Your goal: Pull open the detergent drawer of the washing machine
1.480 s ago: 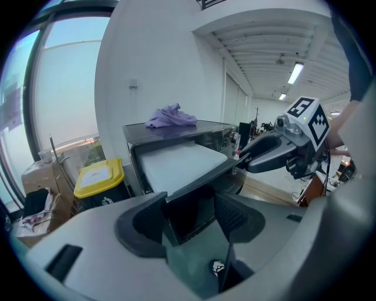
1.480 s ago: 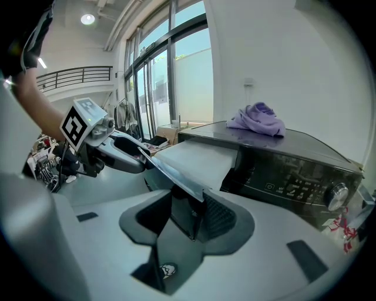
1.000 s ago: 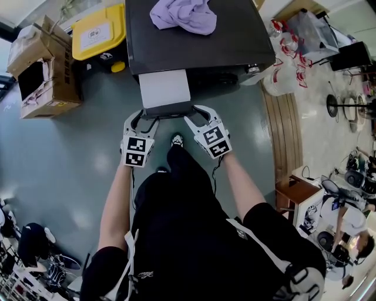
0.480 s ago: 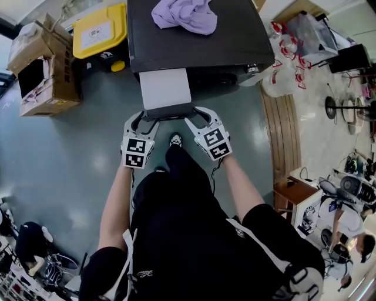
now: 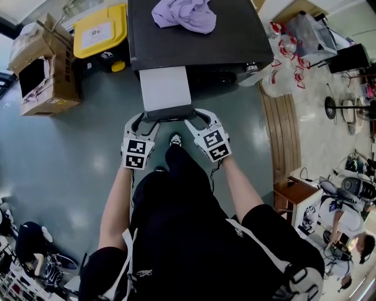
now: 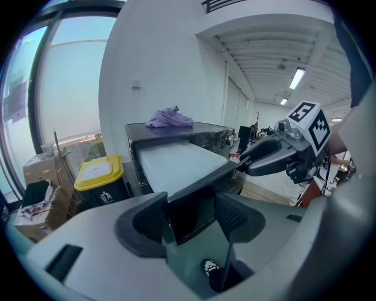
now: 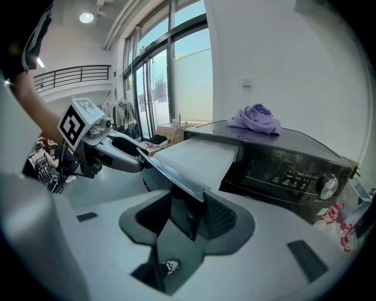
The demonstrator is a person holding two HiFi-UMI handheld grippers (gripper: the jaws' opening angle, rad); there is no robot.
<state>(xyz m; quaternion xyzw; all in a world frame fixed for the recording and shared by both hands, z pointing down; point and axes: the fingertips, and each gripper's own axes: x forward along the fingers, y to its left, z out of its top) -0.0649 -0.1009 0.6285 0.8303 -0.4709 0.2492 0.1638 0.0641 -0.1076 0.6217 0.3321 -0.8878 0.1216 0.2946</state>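
A yellow-lidded bin (image 5: 100, 30) stands beside the washing machine's (image 5: 235, 41) left edge. The left gripper (image 5: 144, 119) has its jaws clamped on the front left corner of the detergent drawer (image 5: 166, 88), which juts out, pulled open, from the machine's front edge. The right gripper (image 5: 195, 116) is clamped on the drawer's front right corner. A purple cloth (image 5: 183, 14) lies on the machine's top, near its rear edge.

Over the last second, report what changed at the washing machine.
The detergent drawer slid slightly further out of the washing machine, toward the person, the left gripper and right gripper drawing back with it. Both grippers stay clamped on its dark front panel; the purple cloth on top lies as before.
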